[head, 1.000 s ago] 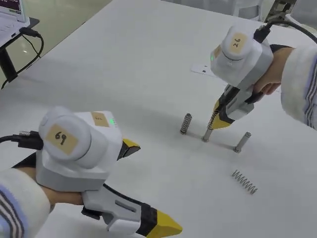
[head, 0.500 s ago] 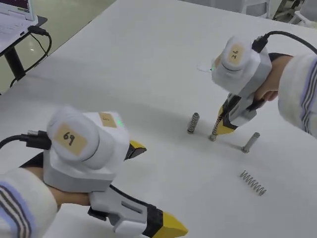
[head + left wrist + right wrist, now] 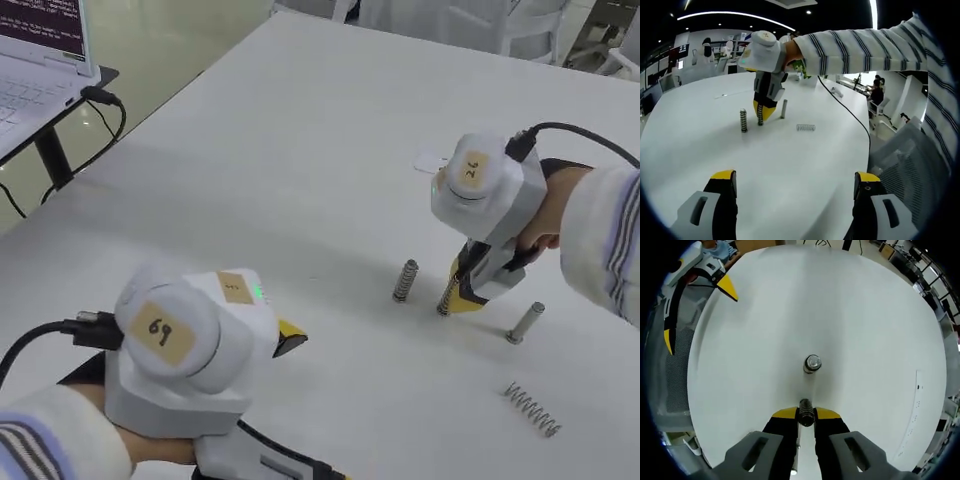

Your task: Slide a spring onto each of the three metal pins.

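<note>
Now right tongs (image 3: 805,414) tight around upright spring (image 3: 805,407); left tongs (image 3: 795,175) wide apart, empty.

We cannot tell how far down the thin coiled steel spring (image 3: 444,295) sits. The yellow tips of the white right gripper (image 3: 460,298), closed on it, cover its lower end and the upright metal pin inside it. In the right gripper view we meet that spring end-on, so its length is hidden. The white left gripper (image 3: 795,176) has its wide-apart jaws cut by the bottom edge, in the head view too. The open silver laptop (image 3: 35,60) runs off the left edge, its screen text too small to read. A white paper label (image 3: 428,162) lies partly behind the right gripper.
</note>
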